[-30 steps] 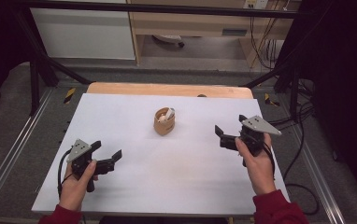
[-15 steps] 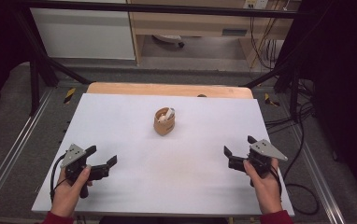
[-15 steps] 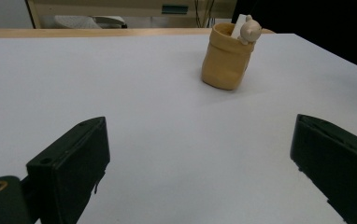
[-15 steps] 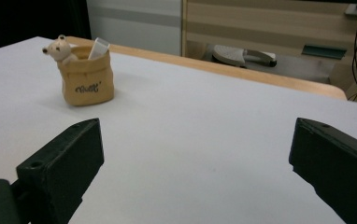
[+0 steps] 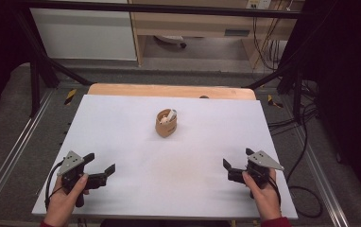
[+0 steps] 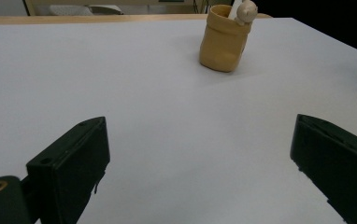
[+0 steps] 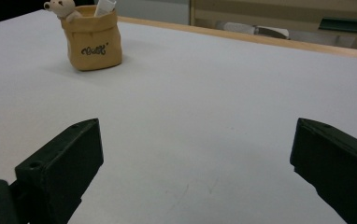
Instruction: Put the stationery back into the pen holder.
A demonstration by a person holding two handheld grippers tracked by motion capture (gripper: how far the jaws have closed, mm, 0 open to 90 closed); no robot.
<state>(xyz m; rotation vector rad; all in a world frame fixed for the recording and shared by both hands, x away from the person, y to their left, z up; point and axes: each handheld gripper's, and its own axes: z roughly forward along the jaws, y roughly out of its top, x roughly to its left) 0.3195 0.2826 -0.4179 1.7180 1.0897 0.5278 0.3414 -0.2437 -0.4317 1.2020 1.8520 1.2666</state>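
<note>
A small tan fabric pouch [image 5: 166, 125] stands upright in the middle of the white table. A tiny bear figure [image 6: 247, 8] and a white tube [image 7: 104, 5] poke out of its top. My left gripper [image 5: 99, 163] rests near the front left corner, open, with nothing between its jaws. Near the front right sits my right gripper [image 5: 237, 158], also open and holding nothing. Both point toward the pouch and are well short of it. The pouch [image 6: 223, 44] appears far ahead between the left jaws, and the pouch [image 7: 92, 39] sits at upper left in the right gripper view.
The white tabletop [image 5: 136, 109] ends in a wooden strip [image 5: 169, 90] at the far edge. Black frame bars [image 5: 41, 66] rise at both sides. Cables [image 5: 287, 118] lie on the floor to the right. A white cabinet [image 5: 84, 33] stands beyond the table.
Both hands have drawn back toward the table's near edge, away from the pouch. The jaws stay open. The pouch has not moved.
</note>
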